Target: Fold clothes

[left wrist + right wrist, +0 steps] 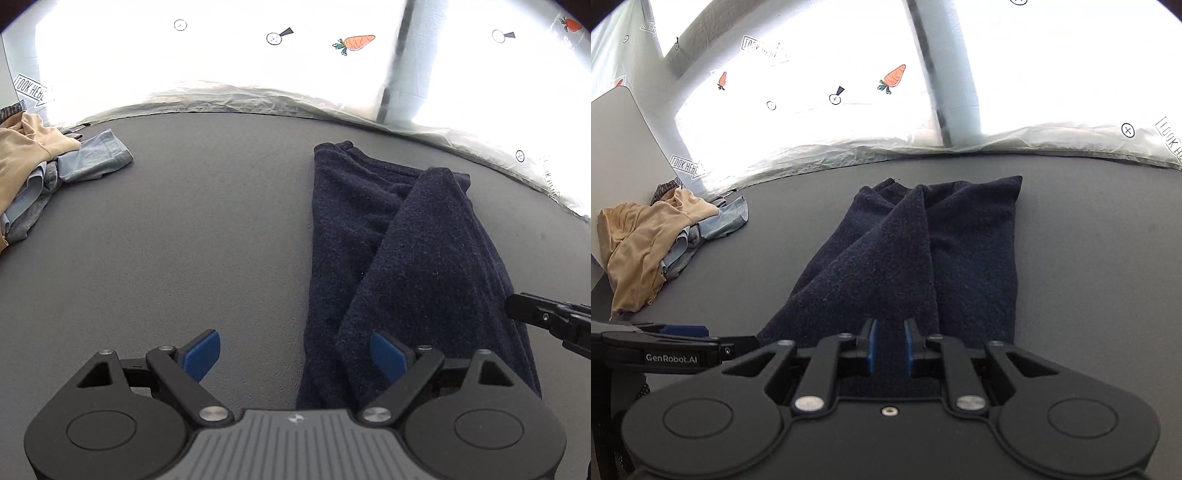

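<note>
As the right tongs [889,345] pinch the navy cloth [923,251] thinly, it may slip; left tongs [295,356] gape empty beside it.

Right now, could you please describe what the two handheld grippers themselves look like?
Both are matte black. The left gripper has blue pads on its jaws, two round black discs, silver pivot screws and a grey ribbed centre plate bearing a small emblem. The right gripper has the same blue pads, discs and screws, but a plain black centre. Seen from the right wrist view, the left one's side reads "GenRobot.AI" in white. No cables or sleeves show.
</note>
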{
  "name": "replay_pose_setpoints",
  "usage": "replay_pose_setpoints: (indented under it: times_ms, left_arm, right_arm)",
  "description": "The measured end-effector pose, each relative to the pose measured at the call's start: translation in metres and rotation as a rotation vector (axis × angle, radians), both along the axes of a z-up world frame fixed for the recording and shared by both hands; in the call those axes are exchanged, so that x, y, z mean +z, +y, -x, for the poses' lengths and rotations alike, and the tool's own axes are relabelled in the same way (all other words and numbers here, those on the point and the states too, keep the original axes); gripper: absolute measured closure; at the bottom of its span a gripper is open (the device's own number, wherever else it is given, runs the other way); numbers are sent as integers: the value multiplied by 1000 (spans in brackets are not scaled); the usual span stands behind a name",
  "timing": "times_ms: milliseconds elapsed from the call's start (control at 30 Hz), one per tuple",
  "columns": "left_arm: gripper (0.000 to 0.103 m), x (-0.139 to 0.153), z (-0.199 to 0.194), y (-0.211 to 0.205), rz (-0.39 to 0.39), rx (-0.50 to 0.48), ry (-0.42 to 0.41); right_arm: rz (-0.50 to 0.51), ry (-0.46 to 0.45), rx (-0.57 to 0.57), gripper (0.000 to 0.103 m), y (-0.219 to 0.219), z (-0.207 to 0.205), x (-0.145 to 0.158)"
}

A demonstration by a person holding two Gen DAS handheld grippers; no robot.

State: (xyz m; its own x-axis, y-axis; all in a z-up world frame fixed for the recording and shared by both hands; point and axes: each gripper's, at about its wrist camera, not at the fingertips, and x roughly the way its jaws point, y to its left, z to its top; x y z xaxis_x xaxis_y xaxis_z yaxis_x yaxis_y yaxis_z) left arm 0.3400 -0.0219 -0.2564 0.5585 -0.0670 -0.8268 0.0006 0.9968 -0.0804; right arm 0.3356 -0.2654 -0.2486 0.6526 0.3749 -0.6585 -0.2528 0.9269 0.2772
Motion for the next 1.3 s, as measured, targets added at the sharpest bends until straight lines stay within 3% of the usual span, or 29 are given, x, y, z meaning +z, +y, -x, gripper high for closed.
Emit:
replay_pose_setpoints:
  times_ms: [167,233,367,533,700,800,933,1000,1100,1133,1300]
  left_arm:
    - [13,-24,-34,-8,25,-20,87]
    - [7,-30,-36,-7,24,-9,98]
    - [2,-39,-36,6,99,34,111]
    - [0,-39,-35,1,63,20,105]
    - [0,-38,-31,6,77,13,120]
    - [0,-37,-22,14,113,7,134]
    - [0,-35,-1,27,186,16,149]
    - [0,-34,12,33,220,21,154]
    - [0,-33,31,40,275,24,160]
    - [0,-33,36,42,298,27,166]
    - [1,-34,59,50,399,13,194]
  right_arm:
    - [-8,28,35,87,14,-62,-12]
    - [-20,31,36,87,16,-84,-17]
    - [-23,27,19,87,14,-121,-23]
    - [-12,40,-77,79,-4,-136,-24]
    - [-7,104,-149,75,-33,-99,-28]
    - [-74,157,-204,73,-57,-59,-35]
    - [-154,201,-278,59,-84,0,-37]
    - [-199,230,-296,58,-94,26,-40]
    - [-311,277,-314,54,-105,57,-51]
    - [-367,304,-315,48,-108,66,-56]
    - [-587,391,-331,44,-115,89,-76]
